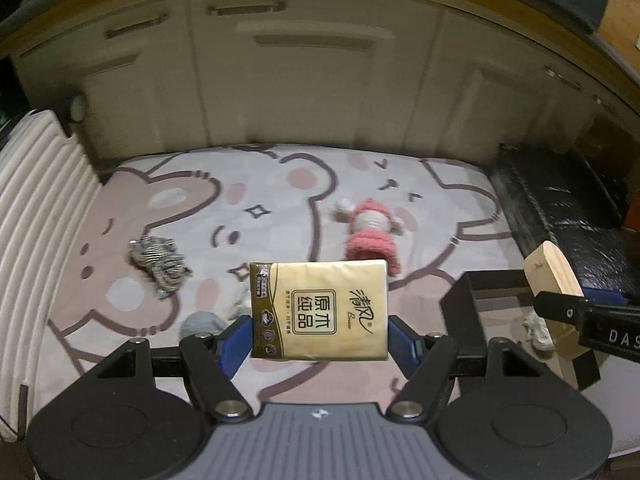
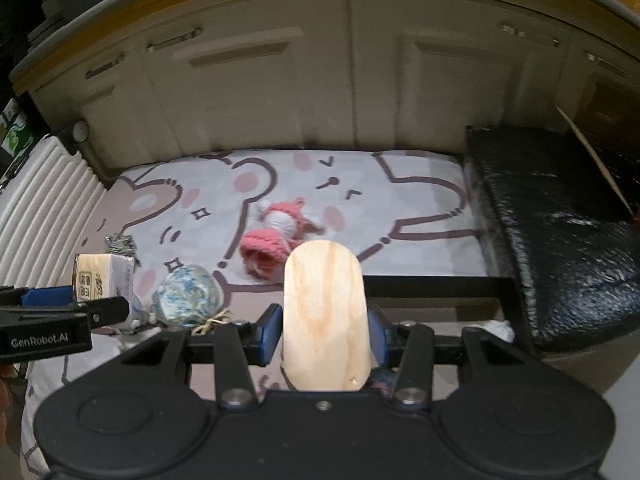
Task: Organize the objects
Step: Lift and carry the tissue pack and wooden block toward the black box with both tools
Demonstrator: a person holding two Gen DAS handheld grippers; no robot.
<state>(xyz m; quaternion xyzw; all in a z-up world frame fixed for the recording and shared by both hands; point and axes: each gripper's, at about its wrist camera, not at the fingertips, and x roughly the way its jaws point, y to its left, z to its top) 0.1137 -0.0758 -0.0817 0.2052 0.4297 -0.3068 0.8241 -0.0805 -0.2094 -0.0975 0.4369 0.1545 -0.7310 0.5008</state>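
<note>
Carrying step: left gripper [image 1: 319, 330] clamps tissue pack [image 1: 318, 309], right gripper [image 2: 322, 330] clamps wooden board [image 2: 325, 316]; next, likely lower both into black tray [image 1: 472, 300].

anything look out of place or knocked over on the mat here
The pink crocheted doll lies toppled on its side mid-mat, and a crumpled striped item sits loose near the left edge. Otherwise nothing seems spilled or damaged; the tissue pack and wooden piece are each held squarely in a tool.

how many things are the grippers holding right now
2. The left gripper clamps a gold tissue pack; the right gripper clamps a rounded wooden board.
</note>
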